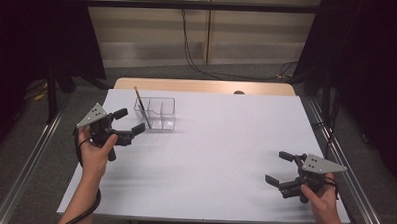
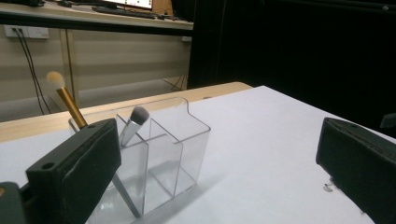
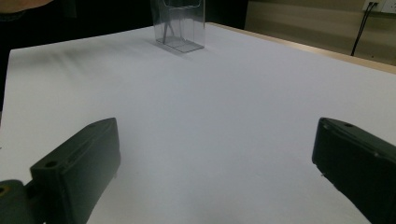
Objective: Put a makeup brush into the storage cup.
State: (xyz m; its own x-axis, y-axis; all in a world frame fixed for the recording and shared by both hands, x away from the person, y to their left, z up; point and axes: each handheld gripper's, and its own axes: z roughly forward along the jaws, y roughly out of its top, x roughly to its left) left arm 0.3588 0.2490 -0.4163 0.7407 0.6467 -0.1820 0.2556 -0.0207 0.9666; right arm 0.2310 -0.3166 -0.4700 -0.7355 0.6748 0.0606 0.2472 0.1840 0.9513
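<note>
Clear plastic forms the organizer (image 1: 155, 113), a box with several compartments that stands upright on the white surface (image 1: 210, 157) at about the 11 o'clock position in the high view. Two makeup brushes stand in its left-hand compartments: a gold-handled brush (image 2: 67, 101) with a pale tip leans outward above the rim, and a grey-tipped brush (image 2: 133, 123) leans beside it, its handle running down to the compartment floor. The left hand-held gripper (image 1: 126, 122) sits just beside the organizer at its 8 o'clock side, jaws spread wide and gripping nothing; in the left gripper view the organizer lies between the two black jaws, nearer the left one. The right hand-held gripper (image 1: 281, 168) is well apart from the organizer, near the 4 o'clock corner of the surface, jaws likewise spread and empty, pointed across the bare sheet. In the right gripper view the organizer (image 3: 178, 23) appears at 12 o'clock, far off.
</note>
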